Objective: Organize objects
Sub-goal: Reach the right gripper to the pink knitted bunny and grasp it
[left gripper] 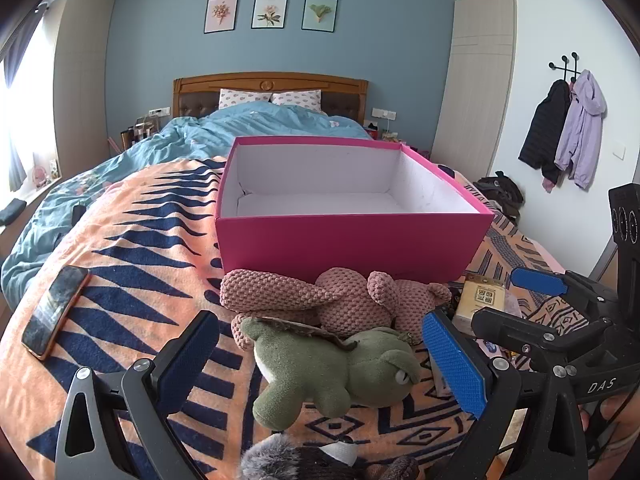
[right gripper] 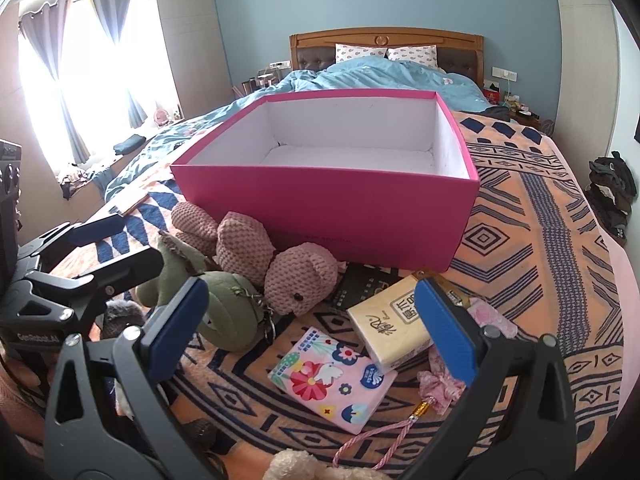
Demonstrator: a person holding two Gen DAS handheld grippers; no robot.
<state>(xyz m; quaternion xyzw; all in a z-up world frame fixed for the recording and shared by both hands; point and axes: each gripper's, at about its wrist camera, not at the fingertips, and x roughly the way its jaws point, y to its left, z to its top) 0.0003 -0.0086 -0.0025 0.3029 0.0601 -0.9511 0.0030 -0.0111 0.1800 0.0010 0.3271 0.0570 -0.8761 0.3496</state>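
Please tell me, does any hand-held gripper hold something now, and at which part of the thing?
Nothing is held. The left hand-held gripper stands open around the green plush toy without pressing it; the right hand-held gripper is open above the tissue packs.

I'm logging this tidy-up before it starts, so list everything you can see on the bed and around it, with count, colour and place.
Open cardboard box: one, pink outside, white inside, nothing in it, mid-bed.
Knitted plush toy: one, dusty pink, against the box's near wall.
Soft plush toy: one, olive green, in front of the pink plush.
Tissue pack, floral: one, pink, on the blanket.
Tissue pack, printed characters: one, tan, beside the floral pack.
Smartphone: one, dark screen, orange edge, on the blanket's left.
Patterned blanket: one, orange and navy, over the bed.
Framed prints: three, on the blue wall.
Jackets: two, black and lilac, on wall hooks.
Left gripper: open, over the green plush.
Right gripper: open, over the tissue packs.
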